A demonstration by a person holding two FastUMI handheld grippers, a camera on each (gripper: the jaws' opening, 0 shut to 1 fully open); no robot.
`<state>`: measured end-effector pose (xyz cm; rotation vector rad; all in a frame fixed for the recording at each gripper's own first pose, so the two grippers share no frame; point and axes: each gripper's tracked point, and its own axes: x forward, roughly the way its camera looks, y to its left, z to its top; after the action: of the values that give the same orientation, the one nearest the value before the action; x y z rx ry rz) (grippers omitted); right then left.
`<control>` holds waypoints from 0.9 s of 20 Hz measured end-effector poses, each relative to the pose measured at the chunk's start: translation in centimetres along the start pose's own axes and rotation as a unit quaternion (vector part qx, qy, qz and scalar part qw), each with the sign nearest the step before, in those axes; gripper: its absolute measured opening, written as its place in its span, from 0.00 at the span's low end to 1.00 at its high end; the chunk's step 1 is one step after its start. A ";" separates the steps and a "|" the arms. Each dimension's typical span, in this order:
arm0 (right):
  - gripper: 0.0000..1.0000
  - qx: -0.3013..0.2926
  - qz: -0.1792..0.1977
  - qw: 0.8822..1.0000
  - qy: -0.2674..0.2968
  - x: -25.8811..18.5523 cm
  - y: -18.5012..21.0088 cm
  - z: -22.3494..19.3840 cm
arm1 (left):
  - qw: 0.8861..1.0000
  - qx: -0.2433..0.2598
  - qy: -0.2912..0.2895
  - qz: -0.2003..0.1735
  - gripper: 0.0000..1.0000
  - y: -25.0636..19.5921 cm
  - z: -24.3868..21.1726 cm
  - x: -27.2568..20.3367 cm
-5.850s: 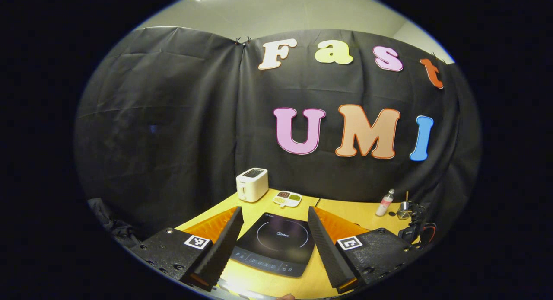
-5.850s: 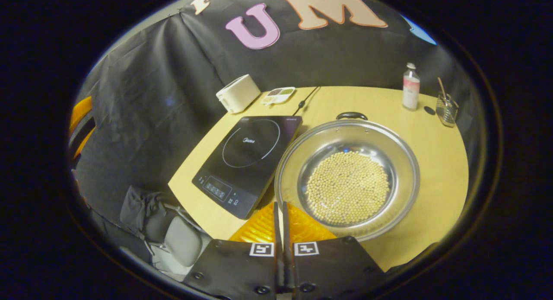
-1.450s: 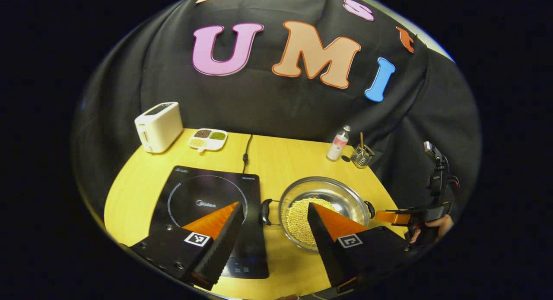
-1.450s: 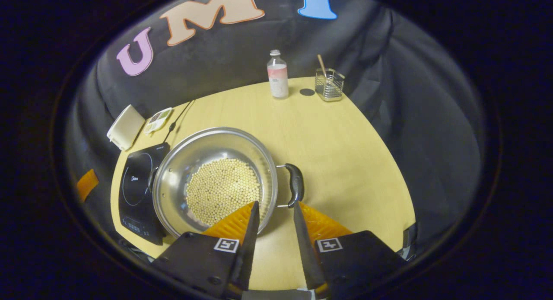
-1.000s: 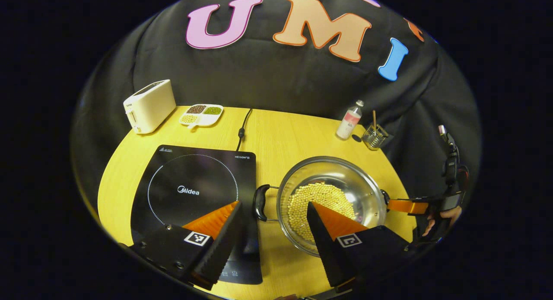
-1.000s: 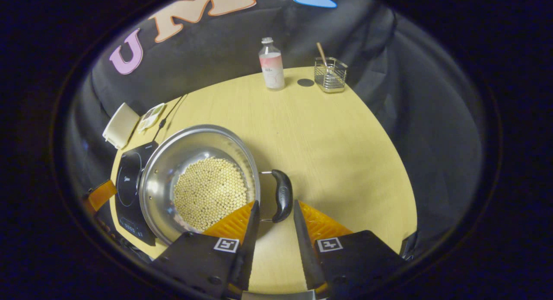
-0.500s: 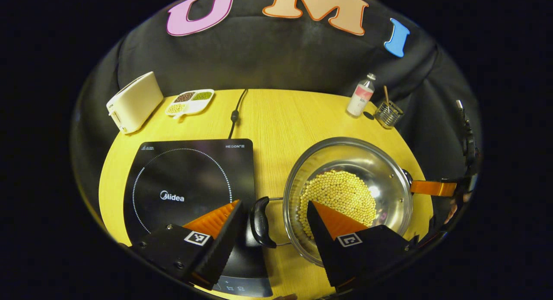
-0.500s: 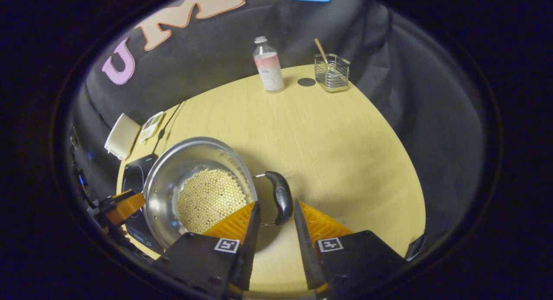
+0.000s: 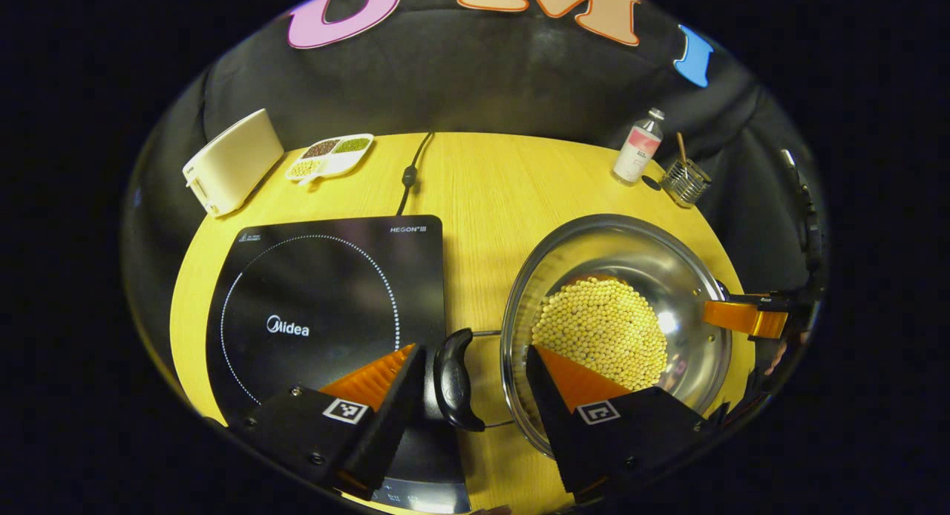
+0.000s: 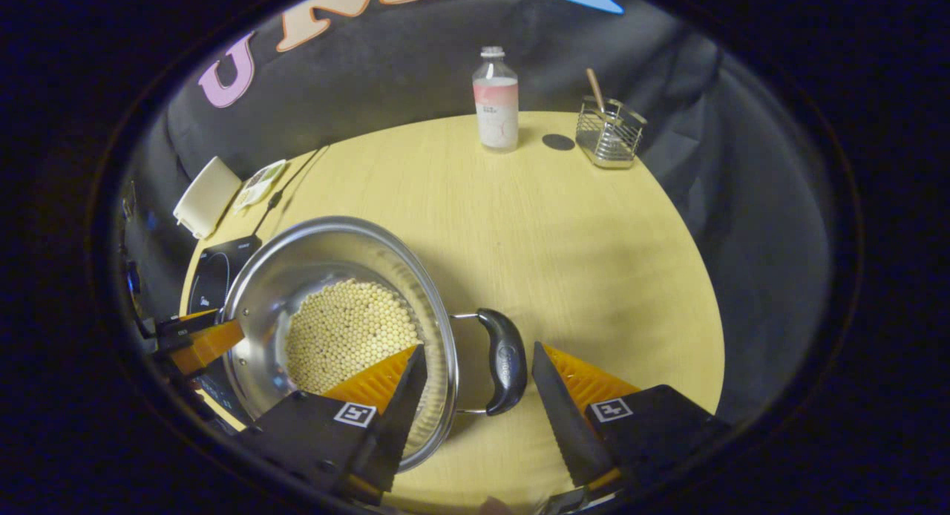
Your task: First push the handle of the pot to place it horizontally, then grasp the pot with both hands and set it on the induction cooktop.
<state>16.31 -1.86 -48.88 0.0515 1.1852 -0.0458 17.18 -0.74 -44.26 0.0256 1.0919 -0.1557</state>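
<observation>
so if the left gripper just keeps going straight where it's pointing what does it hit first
Probably the pot's near black handle, which sits between the open fingers of the left gripper. Beyond it lie the handle's wire stem and the pot rim, though depth is hard to judge.

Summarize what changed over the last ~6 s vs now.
The pot was turned so its handles point sideways. Left gripper and right gripper both closed in, each now open around a handle; the right opened from shut. Nothing gripped yet. Cooktop, toaster, bottle unchanged.
</observation>
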 end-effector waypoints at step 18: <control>0.83 0.022 -0.007 0.999 0.025 0.7 -1.6 -0.5 | 0.999 0.006 0.041 -0.018 0.87 -4.2 -1.1 3.0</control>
<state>15.98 -3.40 -49.75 0.0837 1.2337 -0.0842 17.00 -5.14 -47.22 0.0234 1.1738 -0.1953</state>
